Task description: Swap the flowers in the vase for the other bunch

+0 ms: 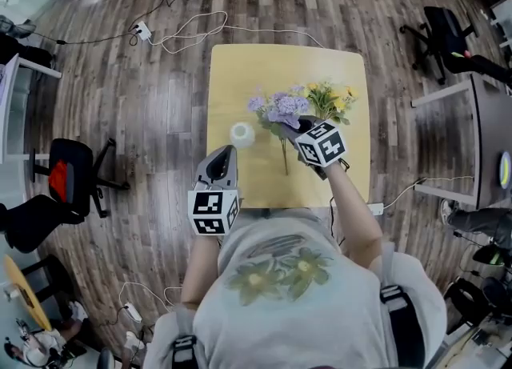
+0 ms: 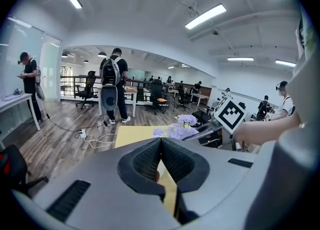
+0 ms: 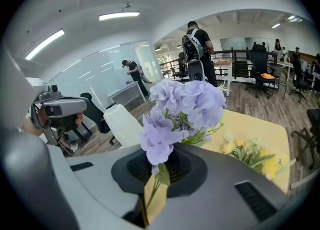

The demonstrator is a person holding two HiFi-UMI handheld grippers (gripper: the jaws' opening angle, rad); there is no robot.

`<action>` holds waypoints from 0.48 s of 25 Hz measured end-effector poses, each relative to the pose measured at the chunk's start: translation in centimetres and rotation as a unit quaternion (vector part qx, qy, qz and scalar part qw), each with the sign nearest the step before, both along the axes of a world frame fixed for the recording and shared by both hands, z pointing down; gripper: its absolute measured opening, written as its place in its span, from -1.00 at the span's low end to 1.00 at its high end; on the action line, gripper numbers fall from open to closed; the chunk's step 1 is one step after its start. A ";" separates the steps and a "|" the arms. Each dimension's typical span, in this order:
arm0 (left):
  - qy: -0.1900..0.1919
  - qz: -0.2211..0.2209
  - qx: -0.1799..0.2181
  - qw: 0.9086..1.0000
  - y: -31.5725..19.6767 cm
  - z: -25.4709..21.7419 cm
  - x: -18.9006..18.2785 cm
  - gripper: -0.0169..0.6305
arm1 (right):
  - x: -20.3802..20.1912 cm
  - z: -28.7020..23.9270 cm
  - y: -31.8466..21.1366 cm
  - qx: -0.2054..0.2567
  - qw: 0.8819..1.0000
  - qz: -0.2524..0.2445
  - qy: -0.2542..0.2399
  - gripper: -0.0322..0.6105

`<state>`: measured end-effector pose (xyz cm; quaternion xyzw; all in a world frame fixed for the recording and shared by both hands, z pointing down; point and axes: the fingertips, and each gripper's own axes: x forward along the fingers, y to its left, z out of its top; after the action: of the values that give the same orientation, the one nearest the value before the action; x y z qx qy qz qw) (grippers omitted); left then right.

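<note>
A white vase (image 1: 242,134) stands empty on the yellow table (image 1: 240,67), left of centre. My right gripper (image 1: 302,127) is shut on the stems of the purple flower bunch (image 1: 280,109), held just right of the vase; the stems trail toward the table's near edge. In the right gripper view the purple blooms (image 3: 190,104) rise out of the shut jaws (image 3: 159,166), with the vase (image 3: 122,124) to the left. A yellow flower bunch (image 1: 332,99) lies on the table at the right. My left gripper (image 1: 228,151) hovers near the vase, its pads (image 2: 150,161) closed together on nothing.
A black office chair (image 1: 68,171) stands left of the table and another (image 1: 440,31) at the back right. A white cable and power strip (image 1: 144,33) lie on the wooden floor behind the table. A dark desk (image 1: 488,143) is at the right. People (image 2: 114,87) stand further back.
</note>
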<state>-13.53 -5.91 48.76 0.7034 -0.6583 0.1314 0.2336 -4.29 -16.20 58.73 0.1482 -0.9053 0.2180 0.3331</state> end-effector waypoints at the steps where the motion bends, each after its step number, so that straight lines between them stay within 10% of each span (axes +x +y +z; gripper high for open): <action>1: 0.001 -0.002 -0.002 1.000 -0.1 0.2 -0.1 -0.90 | -0.3 0.6 -0.3 -0.005 1.000 0.000 0.001 -0.72; 12: 0.008 -0.004 -0.014 1.000 -1.2 1.6 -0.8 -0.90 | -3.8 7.8 -2.6 -0.088 0.996 0.015 -0.009 -0.71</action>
<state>-14.33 -7.11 50.40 0.6982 -0.6575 0.1340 0.2495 -8.07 -18.79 66.54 0.1303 -0.8832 0.3026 0.3337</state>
